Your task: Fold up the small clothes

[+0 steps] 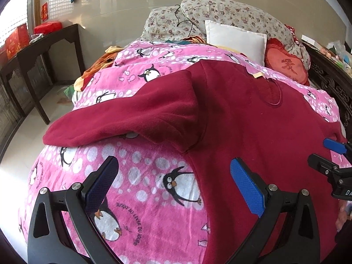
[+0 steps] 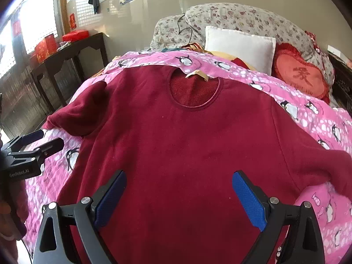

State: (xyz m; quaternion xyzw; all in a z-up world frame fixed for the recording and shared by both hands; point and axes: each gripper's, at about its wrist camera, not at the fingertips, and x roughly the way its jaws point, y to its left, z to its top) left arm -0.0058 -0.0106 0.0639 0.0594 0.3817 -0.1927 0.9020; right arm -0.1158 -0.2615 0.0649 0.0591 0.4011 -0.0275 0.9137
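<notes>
Garment: the dark red fleece long-sleeved top [image 2: 187, 145] lies front up on my bed, spread flat across the pink penguin-print fleece blanket [image 1: 154, 209], round neckline toward the head end, hem toward the foot edge where I stand.
Neck label: a small beige tag [image 2: 197, 74] shows inside the collar.
Left sleeve side: the sleeve [image 1: 123, 121] runs out toward the left edge of the bed, cuff lying on the blanket.
Right sleeve side: the other sleeve [image 2: 330, 167] reaches toward the right edge and looks bunched at its end.
My left gripper [image 1: 173, 187]: jaws spread wide, holding nothing, hovering over the top's left side seam, one blue pad above the blanket and one above the red fabric.
My right gripper [image 2: 179, 198]: jaws released and wide too, empty, hanging over the lower middle of the top's body.
Head of the bed: a white square cushion [image 2: 239, 48] stands beside a red heart-shaped pillow [image 2: 301, 77], with floral-print bedding [image 2: 242, 19] heaped behind them.
Room, left side: a dark wooden side table [image 1: 44, 50] stands by the wall carrying red boxes [image 1: 16, 40].
</notes>
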